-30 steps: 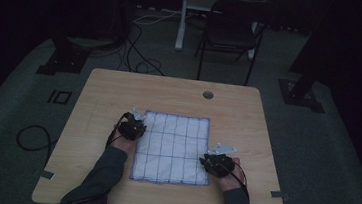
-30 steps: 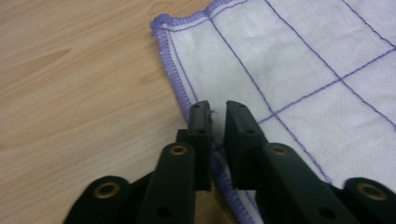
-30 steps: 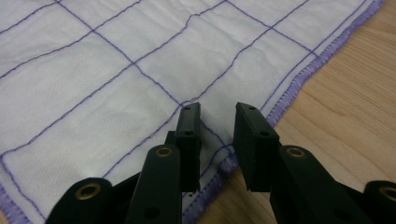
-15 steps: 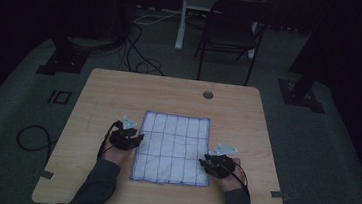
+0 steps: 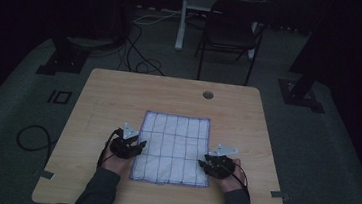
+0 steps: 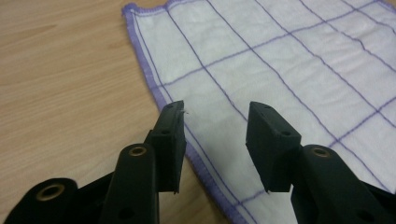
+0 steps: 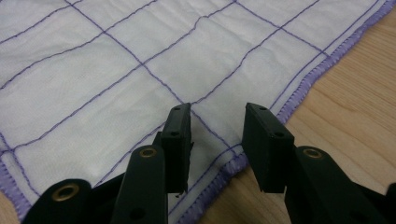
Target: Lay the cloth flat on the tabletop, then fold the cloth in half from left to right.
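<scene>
high view: the white cloth with purple grid lines lies flat on the wooden table, left gripper at its left edge, right gripper at its near right corner.

left gripper view: jaws apart, just been opening, nothing between them; the hem runs beneath.

right gripper view: jaws apart, just been opening, cloth corner below, unclamped.

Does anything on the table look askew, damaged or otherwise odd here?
Nothing stands out. The checked cloth lies flat and square on the table, with only faint creases. The left gripper and right gripper are open over its edges, jaws just opened, nothing held.
</scene>
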Demonstrator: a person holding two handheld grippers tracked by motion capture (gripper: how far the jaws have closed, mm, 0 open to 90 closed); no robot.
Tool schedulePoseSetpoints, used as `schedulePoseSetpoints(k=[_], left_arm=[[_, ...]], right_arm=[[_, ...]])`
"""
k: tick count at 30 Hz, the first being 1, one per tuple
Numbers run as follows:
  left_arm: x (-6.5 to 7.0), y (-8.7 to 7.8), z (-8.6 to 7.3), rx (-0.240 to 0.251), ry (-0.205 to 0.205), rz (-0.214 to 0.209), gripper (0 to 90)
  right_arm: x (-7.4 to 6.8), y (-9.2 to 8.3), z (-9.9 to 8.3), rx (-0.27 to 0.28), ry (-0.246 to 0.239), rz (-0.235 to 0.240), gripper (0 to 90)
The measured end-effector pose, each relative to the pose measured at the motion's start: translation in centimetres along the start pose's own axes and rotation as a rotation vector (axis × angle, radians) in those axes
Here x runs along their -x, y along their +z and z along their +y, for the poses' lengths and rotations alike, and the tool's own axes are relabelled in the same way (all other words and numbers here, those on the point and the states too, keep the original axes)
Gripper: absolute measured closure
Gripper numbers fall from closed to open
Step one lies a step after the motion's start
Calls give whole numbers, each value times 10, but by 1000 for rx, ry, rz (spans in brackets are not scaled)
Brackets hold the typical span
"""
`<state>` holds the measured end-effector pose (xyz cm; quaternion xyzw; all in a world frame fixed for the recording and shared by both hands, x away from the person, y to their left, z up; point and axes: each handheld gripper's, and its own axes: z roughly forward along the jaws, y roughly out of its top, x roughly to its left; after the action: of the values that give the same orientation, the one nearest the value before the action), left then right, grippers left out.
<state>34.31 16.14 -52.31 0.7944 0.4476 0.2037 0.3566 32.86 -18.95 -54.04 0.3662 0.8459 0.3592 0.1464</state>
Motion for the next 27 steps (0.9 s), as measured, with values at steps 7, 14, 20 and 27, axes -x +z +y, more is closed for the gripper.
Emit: schedulePoseSetpoints(k=[7,14,20,27], left_arm=[[0,4,-7,-15,-15,2,565],[-1,5,-7,-22,-30,14,557],[-3,7,-6,-16,-40,39,545],[-5,12,-5,-35,-52,47,539]], right_arm=[[-2,0,0,-1,-1,-7,623],[-2,-1,0,-3,3,-8,623],[-3,-1,0,-3,5,-8,619],[-3,-1,0,-2,6,-8,618]])
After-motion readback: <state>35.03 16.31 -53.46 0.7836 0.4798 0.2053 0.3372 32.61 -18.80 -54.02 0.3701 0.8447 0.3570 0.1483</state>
